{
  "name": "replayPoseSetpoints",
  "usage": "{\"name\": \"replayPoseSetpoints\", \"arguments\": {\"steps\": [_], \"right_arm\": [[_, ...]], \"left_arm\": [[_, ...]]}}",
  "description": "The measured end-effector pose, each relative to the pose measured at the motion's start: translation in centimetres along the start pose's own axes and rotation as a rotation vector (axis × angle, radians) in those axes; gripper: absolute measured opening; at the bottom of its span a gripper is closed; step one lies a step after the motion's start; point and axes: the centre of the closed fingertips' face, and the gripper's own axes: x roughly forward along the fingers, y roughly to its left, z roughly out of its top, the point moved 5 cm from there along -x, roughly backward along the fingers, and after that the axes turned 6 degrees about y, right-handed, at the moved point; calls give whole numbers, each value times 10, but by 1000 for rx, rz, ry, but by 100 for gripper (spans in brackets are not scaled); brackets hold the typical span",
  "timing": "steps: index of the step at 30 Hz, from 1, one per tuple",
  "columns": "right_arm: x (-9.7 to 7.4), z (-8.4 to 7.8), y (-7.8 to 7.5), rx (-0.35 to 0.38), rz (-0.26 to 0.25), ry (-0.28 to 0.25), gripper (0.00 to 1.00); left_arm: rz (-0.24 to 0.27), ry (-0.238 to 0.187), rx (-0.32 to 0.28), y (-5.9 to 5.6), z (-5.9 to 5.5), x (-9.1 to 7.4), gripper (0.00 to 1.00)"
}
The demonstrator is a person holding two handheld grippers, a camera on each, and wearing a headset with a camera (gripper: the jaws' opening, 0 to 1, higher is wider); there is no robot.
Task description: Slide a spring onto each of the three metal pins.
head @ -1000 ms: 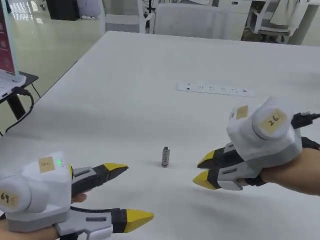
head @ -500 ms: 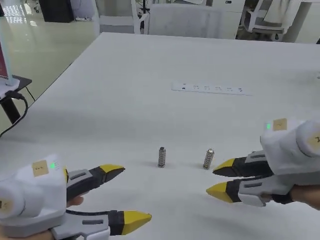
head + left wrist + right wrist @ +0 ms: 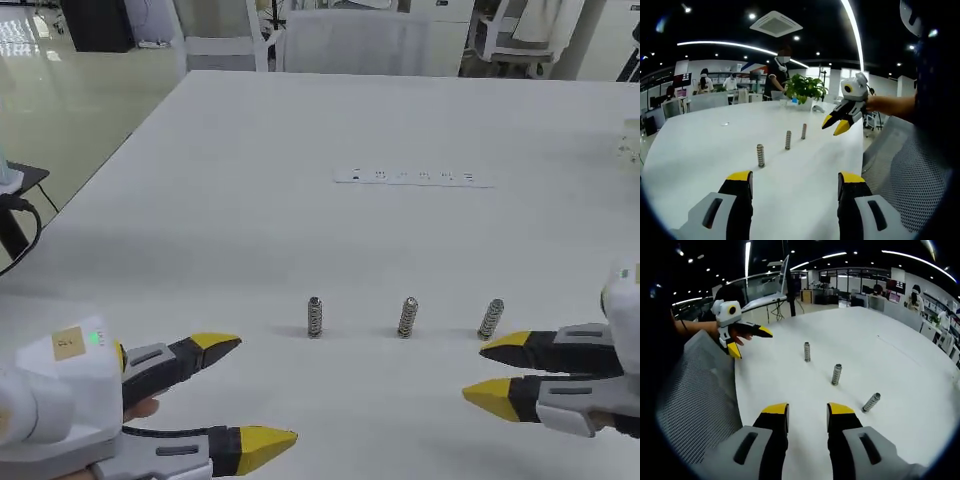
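Jaws of both grippers stand apart with nothing between them. On the broad white table (image 3: 200, 200) three grey coiled metal springs stand in a row: the left spring (image 3: 315, 317), the middle spring (image 3: 407, 317) and the right spring (image 3: 491, 318), which leans a little. Whether a pin sits inside each is too small to tell. The left gripper (image 3: 262, 390), black with yellow tips, hovers on the person's side of the row, well apart from the left spring. The right gripper (image 3: 476, 370) hovers just beside the right spring without touching it. A flat white power strip (image 3: 412, 177) lies farther back.
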Motion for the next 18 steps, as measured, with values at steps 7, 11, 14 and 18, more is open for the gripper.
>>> {"name": "replayPoseSetpoints", "arguments": {"steps": [7,11,14,18], "right_arm": [[-20,-12,-15,48,-52,-35,34],[-25,-19,-20,65,-68,-52,37],[-28,-23,-23,62,-82,-54,40],[-31,-28,-26,46,-97,-62,45]], "left_arm": [[-1,5,1,-1,1,0,66],[5,6,1,-1,2,0,67],[10,7,0,0,3,-1,67],[16,8,-7,1,2,0,68]]}}
